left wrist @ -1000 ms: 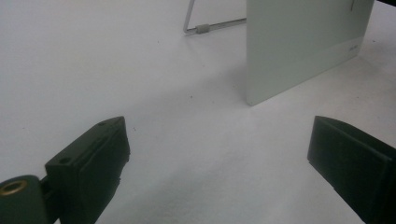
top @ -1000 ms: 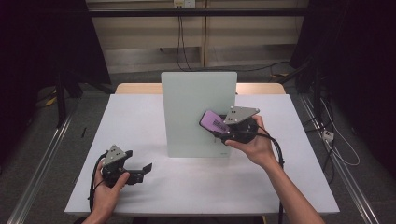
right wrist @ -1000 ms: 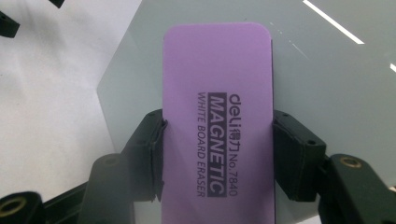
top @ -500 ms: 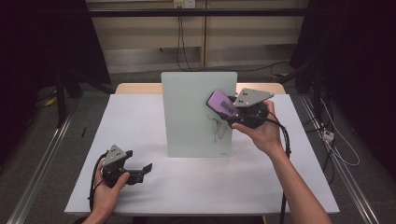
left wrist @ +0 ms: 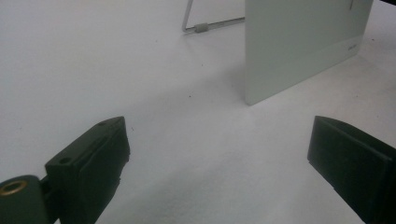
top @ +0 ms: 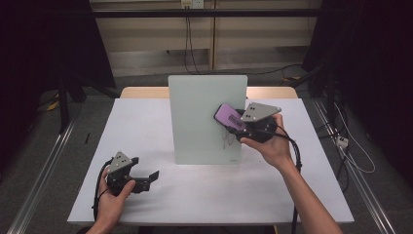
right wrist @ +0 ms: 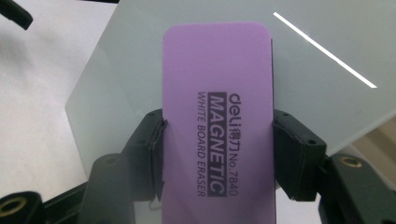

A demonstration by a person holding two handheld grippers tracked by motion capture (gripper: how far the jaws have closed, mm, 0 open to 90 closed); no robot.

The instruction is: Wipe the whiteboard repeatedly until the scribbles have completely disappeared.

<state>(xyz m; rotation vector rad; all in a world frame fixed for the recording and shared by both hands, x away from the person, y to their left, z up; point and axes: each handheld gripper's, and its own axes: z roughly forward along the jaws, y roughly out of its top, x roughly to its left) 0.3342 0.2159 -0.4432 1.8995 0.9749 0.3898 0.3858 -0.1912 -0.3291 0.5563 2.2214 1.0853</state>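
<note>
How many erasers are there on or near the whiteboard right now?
1: the purple eraser is clamped in the right hand-held gripper, in front of the whiteboard's right side. Anything behind the board would be hidden.

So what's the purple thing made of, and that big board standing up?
The purple eraser looks like smooth matte plastic, going by its even surface and crisp printed lettering. The board looks like glossy frosted glass, since a bright light streak reflects off it, though it could be coated plastic.

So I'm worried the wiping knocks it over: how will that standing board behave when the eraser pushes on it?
The board stands upright on a thin wire stand, so a hard push would probably tip or slide it. It looks stiff, glass-like and smooth. The eraser, clamped in the right tongs, should glide; press lightly.
</note>
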